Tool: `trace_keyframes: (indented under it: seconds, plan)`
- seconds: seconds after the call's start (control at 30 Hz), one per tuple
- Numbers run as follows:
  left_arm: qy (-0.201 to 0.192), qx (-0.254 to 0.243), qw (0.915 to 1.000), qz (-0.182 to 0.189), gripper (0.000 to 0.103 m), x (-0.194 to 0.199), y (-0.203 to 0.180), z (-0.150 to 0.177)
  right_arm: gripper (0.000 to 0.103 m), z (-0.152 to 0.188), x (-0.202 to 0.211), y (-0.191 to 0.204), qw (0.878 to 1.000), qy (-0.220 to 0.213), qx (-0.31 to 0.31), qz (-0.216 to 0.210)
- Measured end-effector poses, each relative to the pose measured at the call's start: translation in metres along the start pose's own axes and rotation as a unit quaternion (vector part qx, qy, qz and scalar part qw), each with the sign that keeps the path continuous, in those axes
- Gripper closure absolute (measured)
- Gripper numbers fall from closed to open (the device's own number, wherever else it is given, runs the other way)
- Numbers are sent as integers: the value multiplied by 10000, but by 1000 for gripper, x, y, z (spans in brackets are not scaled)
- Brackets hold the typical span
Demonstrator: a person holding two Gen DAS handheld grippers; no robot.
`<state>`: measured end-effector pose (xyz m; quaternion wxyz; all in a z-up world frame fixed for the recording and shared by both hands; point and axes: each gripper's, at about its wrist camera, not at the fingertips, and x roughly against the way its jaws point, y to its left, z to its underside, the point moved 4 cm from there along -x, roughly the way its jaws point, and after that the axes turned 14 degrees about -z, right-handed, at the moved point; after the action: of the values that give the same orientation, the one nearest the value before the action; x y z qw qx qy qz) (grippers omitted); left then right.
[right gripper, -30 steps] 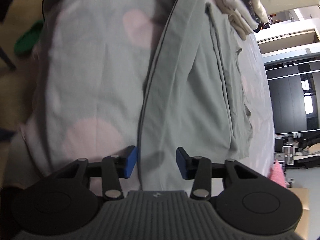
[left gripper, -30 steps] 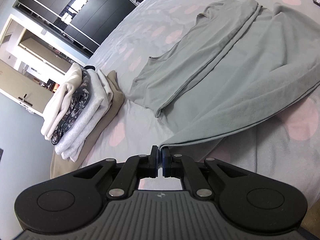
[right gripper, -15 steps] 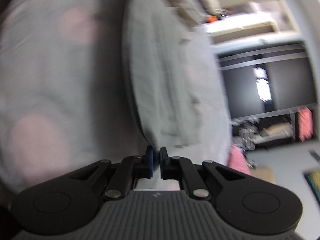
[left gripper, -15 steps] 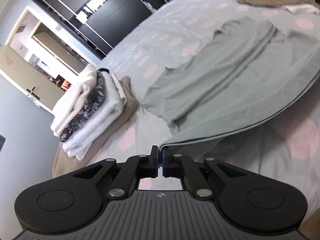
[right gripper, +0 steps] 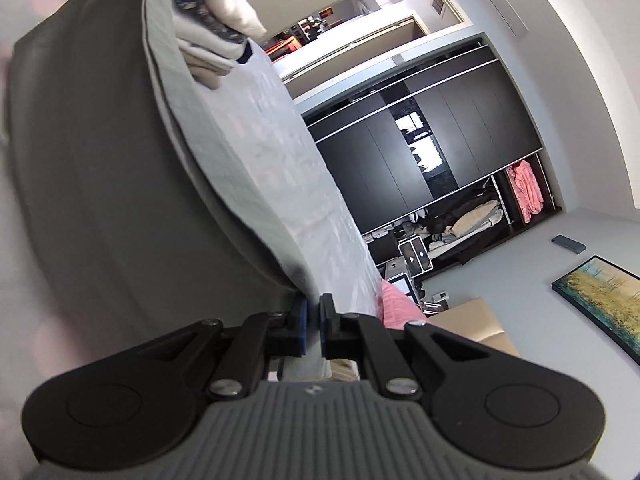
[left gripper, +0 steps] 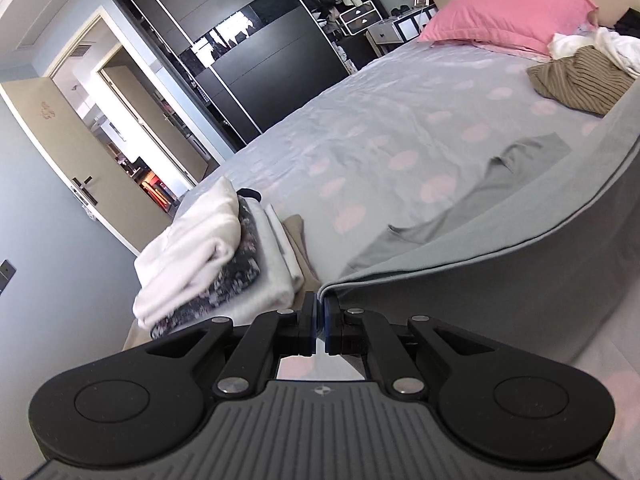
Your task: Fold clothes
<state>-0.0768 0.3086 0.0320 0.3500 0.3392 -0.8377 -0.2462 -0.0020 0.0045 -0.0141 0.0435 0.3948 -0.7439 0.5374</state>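
Both grippers have the near hem of the sage-green jersey garment up off the bed, one corner each, so this looks like the lengthwise fold in hand. The left gripper has its jaws pinched almost together on the hem corner, cloth running away to the right in a taut ridge. The right gripper has just been closing, and its jaws now clamp the other corner with only the fabric's thickness between the blue pads; the garment billows up and away from it, dark on its underside.

Next move, I'd say: carry both corners forward together, level with each other, and lay the raised edge over the far part of the garment, which lies flat on the grey bedspread with pink dots.

Just left of the garment sits a neat stack of folded clothes, cream on top, floral and grey beneath. Farther up the bed lie a crumpled brown striped garment and a pink pillow.
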Motion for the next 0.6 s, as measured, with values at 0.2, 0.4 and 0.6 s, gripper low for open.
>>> trace_keyframes:
  seconds: [0.2,0.4,0.6]
  plan:
    - [394,175,9988,214,101,-60,-6,-19,96,-17,-62,-26,9997,95,17,-244]
    - [748,35,9966,355,101,-129,-33,-20,96,-20,-142,-29,9967,414,-27,-704]
    - [1111,28,9923,549,101,-194,-62,-12,96,-11,-219,-18,9909,763,-189,-1091]
